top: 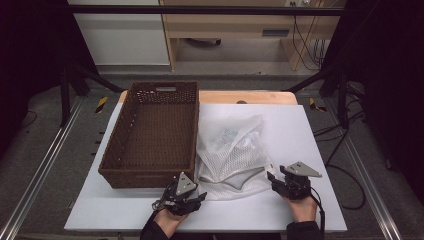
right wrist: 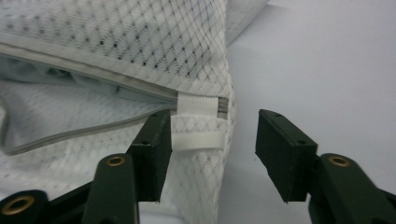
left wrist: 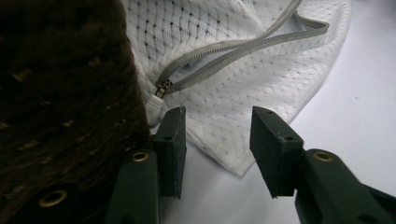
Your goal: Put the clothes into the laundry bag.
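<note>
Spreading its two black, block-shaped jaws apart, the left gripper (left wrist: 217,140) grips nothing; a pointed corner of the white mesh bag (left wrist: 261,70) lies between and just beyond the jaws. The bag's fabric is a soft, diamond-patterned net with small dark holes. A grey zipper (left wrist: 233,46) runs across it in two diverging tracks, so the bag is partly unzipped, and a brass-coloured slider (left wrist: 163,87) with a white pull tab sits just beside the left jaw.

The right gripper (right wrist: 212,154) also has its jaws spread, holding nothing. Between them lies the opposite edge of the bag, where a white woven tab (right wrist: 198,116) caps the zipper end; the tab touches or nearly touches the left jaw.

In the high view, the bag (top: 232,150) lies crumpled on the white table (top: 310,130), between the left gripper (top: 187,192) and the right gripper (top: 282,180). Pale contents show through the mesh, but their identity cannot be determined.

The brown woven basket (top: 152,137), rectangular with cut-out handles, stands just left of the bag, touching it. The basket holds nothing.
</note>
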Demonstrator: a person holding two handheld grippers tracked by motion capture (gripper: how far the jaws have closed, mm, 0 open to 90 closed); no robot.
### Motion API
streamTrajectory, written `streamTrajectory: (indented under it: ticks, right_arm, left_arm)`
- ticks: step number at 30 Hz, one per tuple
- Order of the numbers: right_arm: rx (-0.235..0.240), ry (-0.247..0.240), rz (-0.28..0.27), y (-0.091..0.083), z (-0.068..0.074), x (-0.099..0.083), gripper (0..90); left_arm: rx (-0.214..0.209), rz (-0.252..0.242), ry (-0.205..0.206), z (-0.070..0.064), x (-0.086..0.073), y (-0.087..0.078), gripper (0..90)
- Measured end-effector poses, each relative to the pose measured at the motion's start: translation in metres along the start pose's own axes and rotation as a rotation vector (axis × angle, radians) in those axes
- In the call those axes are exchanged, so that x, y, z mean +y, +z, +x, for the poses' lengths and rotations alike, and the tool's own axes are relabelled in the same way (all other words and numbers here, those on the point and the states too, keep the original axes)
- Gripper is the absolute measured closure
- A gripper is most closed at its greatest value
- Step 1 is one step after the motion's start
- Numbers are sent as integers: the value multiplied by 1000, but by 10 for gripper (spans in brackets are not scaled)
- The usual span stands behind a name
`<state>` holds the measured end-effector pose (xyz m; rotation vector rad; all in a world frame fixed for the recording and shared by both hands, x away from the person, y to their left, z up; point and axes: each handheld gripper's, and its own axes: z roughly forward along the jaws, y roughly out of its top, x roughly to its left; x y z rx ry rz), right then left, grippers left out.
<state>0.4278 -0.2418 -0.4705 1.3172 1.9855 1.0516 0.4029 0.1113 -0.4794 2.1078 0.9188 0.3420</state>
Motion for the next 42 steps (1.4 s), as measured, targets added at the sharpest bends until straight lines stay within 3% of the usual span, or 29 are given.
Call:
streamTrajectory:
  ticks: [3,6,9,12,17,23,25,26,29,32,38,42]
  right_arm:
    - [-10,18,52,13,-3,-4,499]
    - [-7,-8,91,20,-3,-9,592]
    - [-3,16,92,18,-2,-10,745]
    - [13,36,113,14,-3,-9,835]
    - [30,45,114,4,-6,-13,865]
    - [50,60,128,-5,-7,-18,853]
    - [57,52,133,-6,-6,-18,804]
    - [51,41,120,-6,-5,-18,717]
    - [35,-2,51,-13,-5,-17,520]
    - [22,1,-8,-19,-8,-14,359]
    - [-8,-3,-51,-28,-14,-11,210]
    - [-14,15,-48,-30,-18,-11,145]
  left_arm:
    - [6,6,-2,-2,-3,5,599]
    - [30,11,22,-4,-3,5,645]
    - [49,11,9,-3,-3,5,736]
    - [33,19,32,-2,-1,6,842]
    - [14,25,29,2,-1,3,887]
    - [11,3,8,10,-6,-12,886]
    - [-6,-11,14,11,-7,-14,880]
    - [-3,-19,20,10,-6,-16,862]
    - [3,-53,41,8,-5,-24,687]
    - [-3,-85,34,10,-5,-32,565]
    - [0,-110,13,21,-10,-48,438]
    - [14,-120,11,29,-15,-57,370]
